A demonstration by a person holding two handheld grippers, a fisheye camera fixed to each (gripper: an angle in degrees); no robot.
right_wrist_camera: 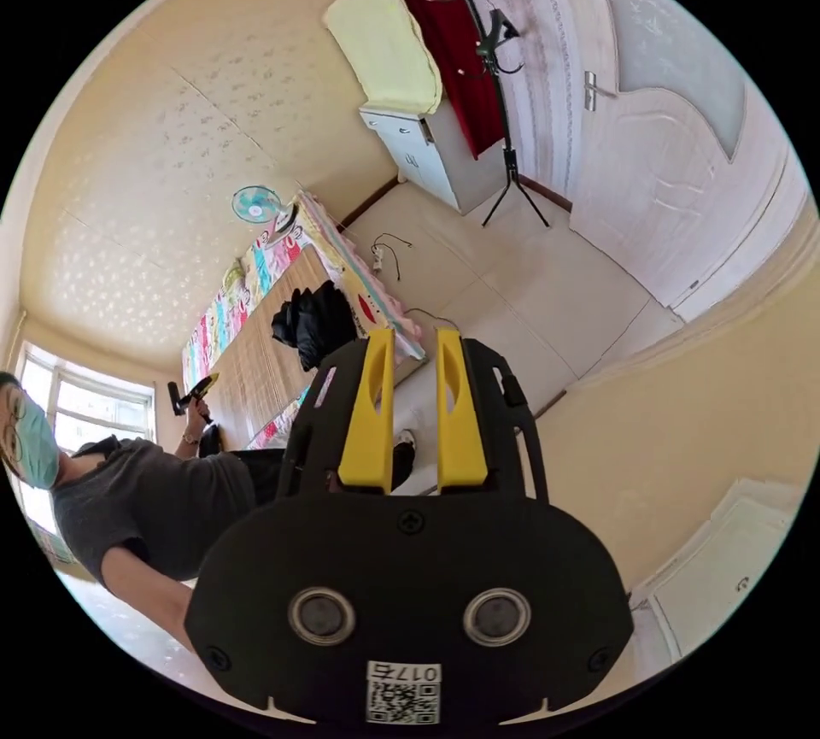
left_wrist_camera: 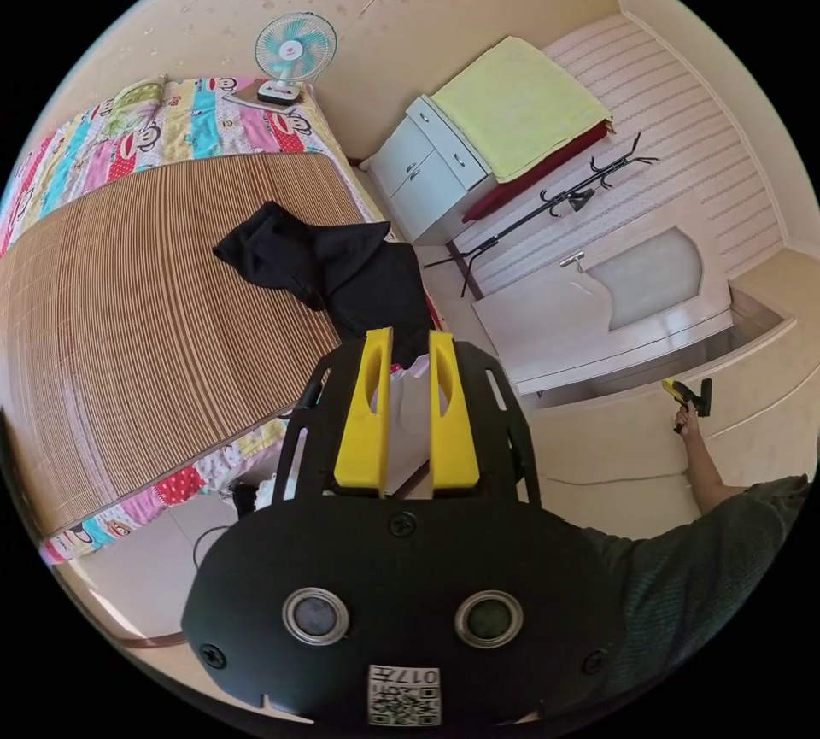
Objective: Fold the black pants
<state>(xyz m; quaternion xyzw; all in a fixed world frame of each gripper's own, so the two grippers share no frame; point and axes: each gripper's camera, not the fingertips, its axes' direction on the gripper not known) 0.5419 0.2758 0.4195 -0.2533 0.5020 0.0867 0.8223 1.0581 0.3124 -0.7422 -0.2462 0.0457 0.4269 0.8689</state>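
The black pants (left_wrist_camera: 329, 273) lie in a crumpled heap on the bed (left_wrist_camera: 128, 320), on the striped bamboo mat (left_wrist_camera: 154, 295) near the bed's edge, ahead of my left fingers (left_wrist_camera: 407, 410) and well apart from them. One part of the heap spills toward the mattress edge nearest those fingers; the rest is bunched into a dark lump farther off. In the right gripper view the same pants (right_wrist_camera: 314, 322) sit as a small dark mound just beyond the tips of my right fingers (right_wrist_camera: 408, 410), again with open air between.

Both pairs of my fingers are spread, with a clear gap between the yellow prongs, and nothing is pinched in either. The right one (left_wrist_camera: 688, 399) shows in the left gripper view held up and away to the side; the left one (right_wrist_camera: 193, 393) shows likewise in the right gripper view, raised above the bed.

I judge that folding has not begun: the pants are unsorted, and I am standing off from the bed with both tools lifted. The next move calls for bringing both down to the heap, finding the waistband or the leg ends, which I cannot pick out in this bundle, and pinching two corners to pull the cloth flat on the mat before any fold.

Beyond the pants, a patterned quilt (left_wrist_camera: 196, 124) covers the far end of the bed, with a small fan (left_wrist_camera: 294, 51) on it. Off to the side of the fingers stand a white cabinet (left_wrist_camera: 427, 171), a coat stand (left_wrist_camera: 547, 201) and a door (left_wrist_camera: 632, 295).
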